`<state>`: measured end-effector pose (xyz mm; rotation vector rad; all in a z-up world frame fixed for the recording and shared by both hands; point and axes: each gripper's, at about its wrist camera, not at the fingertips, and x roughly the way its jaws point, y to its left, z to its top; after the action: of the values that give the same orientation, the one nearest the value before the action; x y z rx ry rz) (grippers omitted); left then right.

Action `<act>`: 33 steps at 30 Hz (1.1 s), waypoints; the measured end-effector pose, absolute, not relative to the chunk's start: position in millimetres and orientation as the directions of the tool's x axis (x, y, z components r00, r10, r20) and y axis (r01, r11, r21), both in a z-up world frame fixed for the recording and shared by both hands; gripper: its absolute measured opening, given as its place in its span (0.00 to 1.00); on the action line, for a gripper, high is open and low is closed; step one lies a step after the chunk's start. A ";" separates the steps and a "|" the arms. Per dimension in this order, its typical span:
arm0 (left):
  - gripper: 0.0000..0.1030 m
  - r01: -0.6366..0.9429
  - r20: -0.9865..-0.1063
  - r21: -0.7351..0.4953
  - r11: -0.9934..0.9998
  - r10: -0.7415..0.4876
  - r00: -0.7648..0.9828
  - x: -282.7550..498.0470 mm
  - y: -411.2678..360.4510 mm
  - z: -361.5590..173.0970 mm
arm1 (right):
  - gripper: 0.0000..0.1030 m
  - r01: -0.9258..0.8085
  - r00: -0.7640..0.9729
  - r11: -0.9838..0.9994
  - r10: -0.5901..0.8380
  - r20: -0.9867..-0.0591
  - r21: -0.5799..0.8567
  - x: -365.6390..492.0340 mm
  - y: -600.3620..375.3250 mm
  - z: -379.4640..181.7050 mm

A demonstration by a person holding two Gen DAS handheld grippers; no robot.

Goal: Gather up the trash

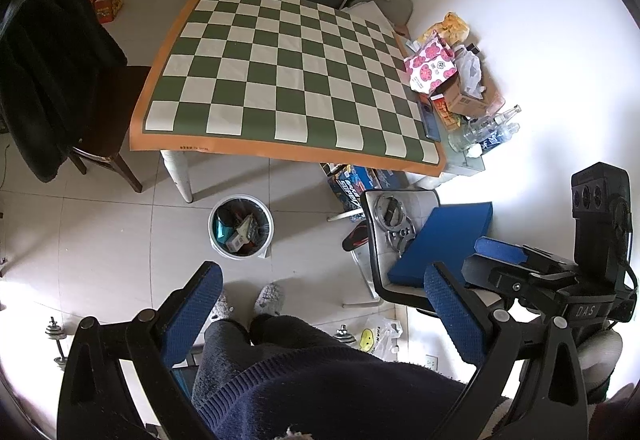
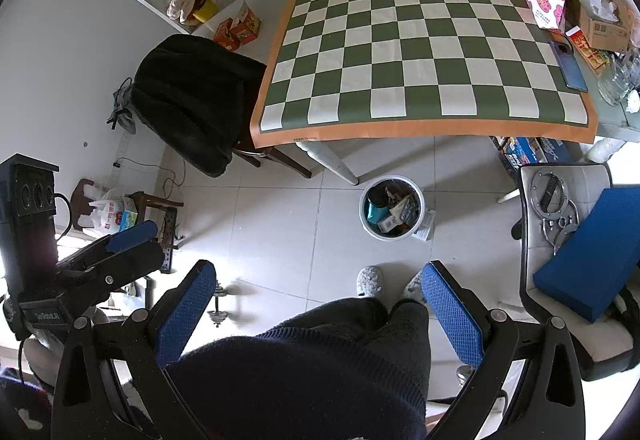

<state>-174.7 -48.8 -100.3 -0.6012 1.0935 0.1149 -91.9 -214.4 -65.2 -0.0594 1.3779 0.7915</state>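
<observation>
tiled floor, full trash bin point(image 1: 241, 227); right gripper point(image 1: 504, 260) marked "das"

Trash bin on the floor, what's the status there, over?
Left gripper and right gripper empty, jaws wide open. Round white trash bin by the table leg, already holding trash. Bare floor tiles between, nothing blocking.

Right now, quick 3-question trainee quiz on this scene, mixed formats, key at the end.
1. True or false: the left gripper holds a piece of trash.
2. Where does the trash bin stand? A) on the checkered cloth B) on the floor near a table leg C) on the chair with the blue cushion
3. Fill in: the right gripper is ____ (open/shut).

Key: 1 false; 2 B; 3 open.
</observation>
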 end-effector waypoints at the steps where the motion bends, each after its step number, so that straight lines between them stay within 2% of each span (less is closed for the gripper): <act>1: 1.00 -0.373 -0.859 -0.402 0.836 -0.203 0.470 -175.1 -47.1 -100.8 | 1.00 -0.531 -0.017 0.746 0.464 -0.885 0.401 -92.4 -214.7 -65.0; 33: 1.00 -0.373 -0.859 -0.403 0.835 -0.205 0.469 -178.0 -42.7 -101.0 | 1.00 -0.526 -0.021 0.748 0.465 -0.885 0.405 -92.1 -214.5 -65.9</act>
<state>-178.0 -42.7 -101.0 -0.6030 1.0961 0.1112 -92.1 -214.5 -65.9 -0.0551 1.3824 0.7892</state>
